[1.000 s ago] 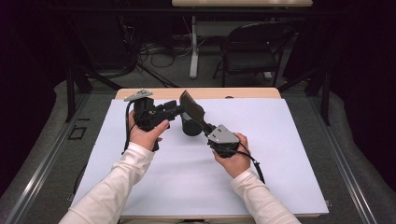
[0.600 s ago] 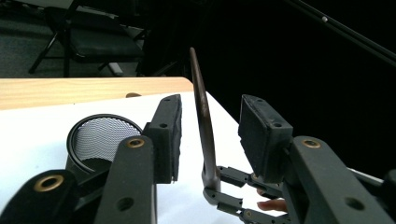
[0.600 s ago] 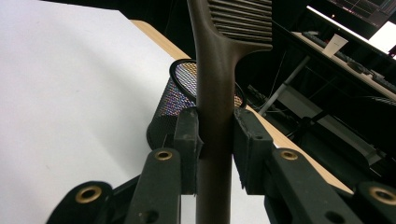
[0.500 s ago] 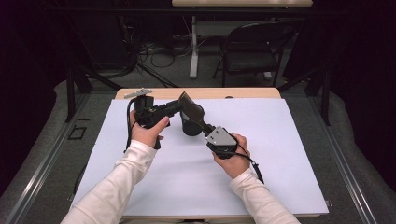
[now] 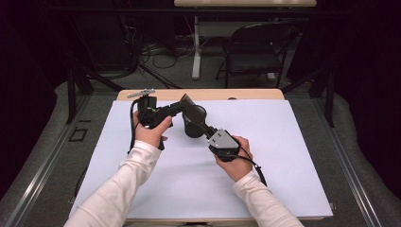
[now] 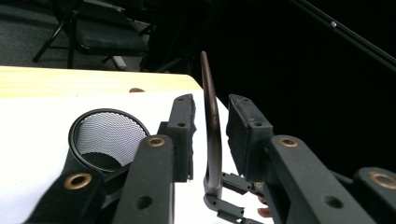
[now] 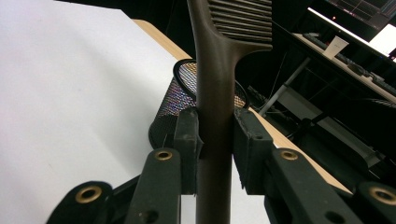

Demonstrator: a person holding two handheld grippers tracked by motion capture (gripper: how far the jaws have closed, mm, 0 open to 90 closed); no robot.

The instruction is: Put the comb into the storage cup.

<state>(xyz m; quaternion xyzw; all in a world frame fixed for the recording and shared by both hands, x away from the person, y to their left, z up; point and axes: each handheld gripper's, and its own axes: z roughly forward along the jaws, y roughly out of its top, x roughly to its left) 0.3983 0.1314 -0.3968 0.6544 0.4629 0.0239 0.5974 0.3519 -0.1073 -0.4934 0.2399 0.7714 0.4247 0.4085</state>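
Right claw [image 7: 215, 140] pinches the handle of the dark brown plastic spatula with a slotted head [image 7: 219, 88], its pads pressed flat on both sides. Left claw [image 6: 211, 133] brackets the same spatula edge-on; its jaws have just been closing, yet a gap remains on each side, so it is spread and not gripping. The spatula is held in the air just above and behind the black wire-mesh cup [image 5: 194, 121], which stands upright on the white-covered bench [image 5: 283, 161]. Risk, as judged: if the right claw releases before the left pads seat, the thin handle slips free and may tip the cup.
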